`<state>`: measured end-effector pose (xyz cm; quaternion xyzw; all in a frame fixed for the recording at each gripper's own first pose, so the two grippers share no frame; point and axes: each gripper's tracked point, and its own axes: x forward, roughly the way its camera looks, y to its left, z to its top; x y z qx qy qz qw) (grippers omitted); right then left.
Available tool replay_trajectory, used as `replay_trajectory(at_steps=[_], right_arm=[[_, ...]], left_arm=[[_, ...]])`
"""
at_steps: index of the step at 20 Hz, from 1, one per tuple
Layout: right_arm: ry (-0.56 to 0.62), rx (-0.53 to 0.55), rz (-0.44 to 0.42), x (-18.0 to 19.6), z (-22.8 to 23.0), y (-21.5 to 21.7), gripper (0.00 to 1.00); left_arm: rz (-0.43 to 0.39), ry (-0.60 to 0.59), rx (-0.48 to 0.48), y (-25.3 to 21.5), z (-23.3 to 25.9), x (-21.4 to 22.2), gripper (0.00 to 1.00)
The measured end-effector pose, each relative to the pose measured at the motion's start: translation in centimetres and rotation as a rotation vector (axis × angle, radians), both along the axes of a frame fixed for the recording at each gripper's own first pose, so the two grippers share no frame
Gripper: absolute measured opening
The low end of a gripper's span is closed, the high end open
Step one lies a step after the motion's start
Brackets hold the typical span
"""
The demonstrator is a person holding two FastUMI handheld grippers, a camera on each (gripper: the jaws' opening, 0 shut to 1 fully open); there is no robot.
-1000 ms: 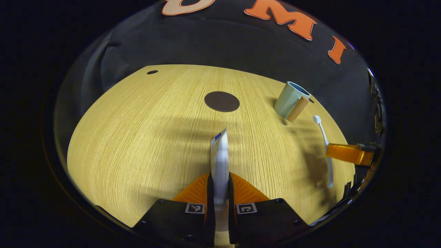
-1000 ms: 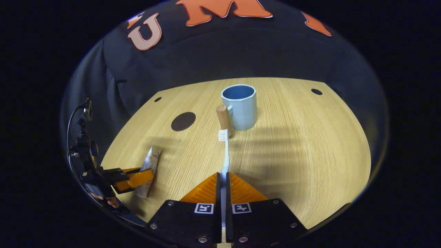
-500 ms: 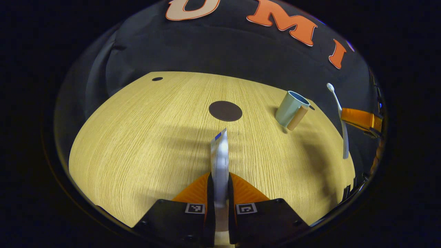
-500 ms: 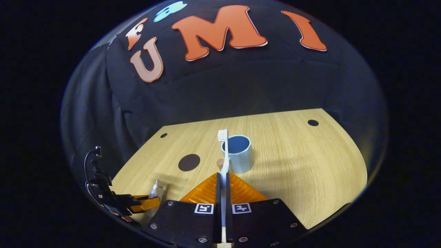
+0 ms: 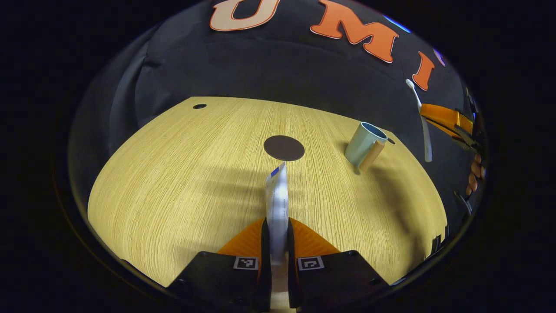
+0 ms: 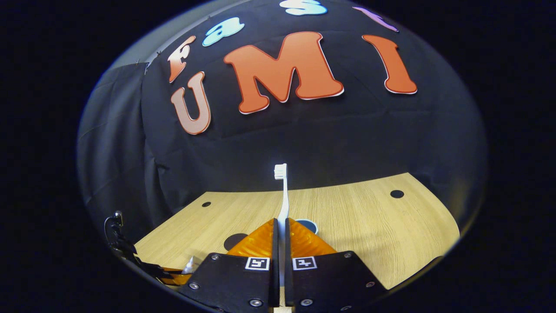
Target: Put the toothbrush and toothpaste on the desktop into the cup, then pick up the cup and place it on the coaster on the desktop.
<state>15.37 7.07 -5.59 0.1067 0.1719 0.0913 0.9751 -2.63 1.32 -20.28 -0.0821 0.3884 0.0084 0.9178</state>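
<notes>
In the left gripper view, the left claw [image 5: 278, 243] is clamping the toothpaste [image 5: 277, 195] between both fingers, with the tube projecting forward and lying low over the tabletop [image 5: 173, 174]. The tube's crimped end is pointing toward the coaster [image 5: 284, 148], a dark round disc lying flat near the middle of the tabletop, toward the far edge. The cup [image 5: 364, 141] is standing upright on the tabletop to the right of the coaster, close to the far right edge, with its wooden handle [image 5: 371, 155] facing the camera. At the right margin of this view, the right claw [image 5: 428, 114] is holding the toothbrush [image 5: 423, 126] well above the tabletop, bristle end up, and the fingers of a hand [image 5: 474, 171] are showing below it. In the right gripper view, the right claw [image 6: 281, 243] is closed on the toothbrush [image 6: 283, 204], both fingers pressing its handle, with the bristle head standing upright against the booth wall. The cup rim [image 6: 309, 224] is showing just right of the fingers, and the coaster [image 6: 234, 240] is lying to their left.
</notes>
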Motion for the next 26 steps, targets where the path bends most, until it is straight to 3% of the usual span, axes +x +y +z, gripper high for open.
replay_trajectory(at_steps=[4,15,19,26], right_arm=[[-0.089,0.035,-0.023,2.5,1.3,-0.6,0.05],[-0.322,-0.042,-0.039,8.7,1.1,-0.9,0.05],[-0.425,-0.048,0.001,9.9,1.2,0.5,0.06],[-0.353,-0.064,0.023,11.1,-3.4,0.7,0.06]], left_arm=[[0.004,-0.018,0.008,0.7,0.6,-0.2,0.19],[0.043,-0.074,0.022,2.0,1.7,-0.5,0.19],[0.067,-0.084,0.022,2.2,1.8,-0.8,0.19],[0.079,-0.081,0.009,2.2,2.1,-0.8,0.19]])
